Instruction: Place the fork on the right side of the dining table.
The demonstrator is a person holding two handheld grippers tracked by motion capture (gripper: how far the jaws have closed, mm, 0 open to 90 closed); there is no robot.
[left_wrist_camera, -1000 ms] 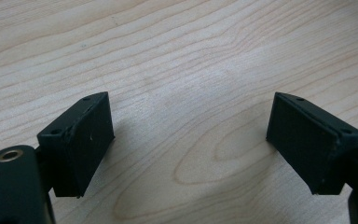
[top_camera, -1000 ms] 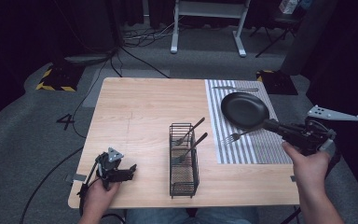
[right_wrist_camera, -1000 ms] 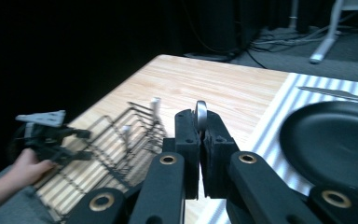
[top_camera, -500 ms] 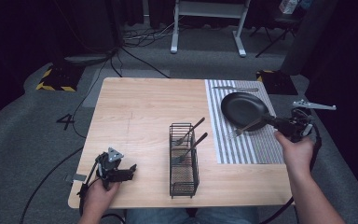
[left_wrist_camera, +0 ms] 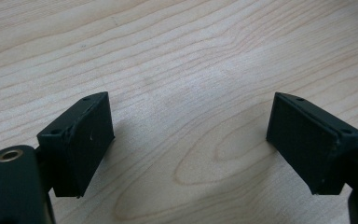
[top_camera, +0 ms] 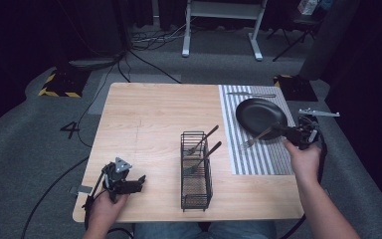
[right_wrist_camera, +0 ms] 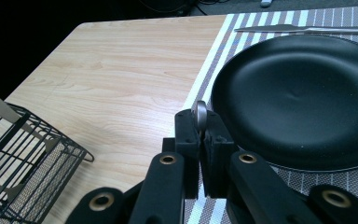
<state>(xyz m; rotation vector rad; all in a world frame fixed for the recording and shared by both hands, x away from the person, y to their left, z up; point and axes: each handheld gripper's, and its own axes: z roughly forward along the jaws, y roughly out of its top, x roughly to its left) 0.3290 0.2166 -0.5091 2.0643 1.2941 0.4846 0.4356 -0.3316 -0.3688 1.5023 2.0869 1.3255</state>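
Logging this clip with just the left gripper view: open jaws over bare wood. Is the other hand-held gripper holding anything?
Observer: Yes, the right hand-held gripper is shut on the handle end of a fork.
Reviewer: Where is that fork?
Observer: Over the striped placemat, beside the black plate, tines pointing toward the wire caddy.
Reviewer: Anything in the caddy?
Observer: Two utensils lean in it, handles sticking out of the top.

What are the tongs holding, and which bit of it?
The right tongs pinch a fork by its handle end. The left tongs are open, holding nothing.
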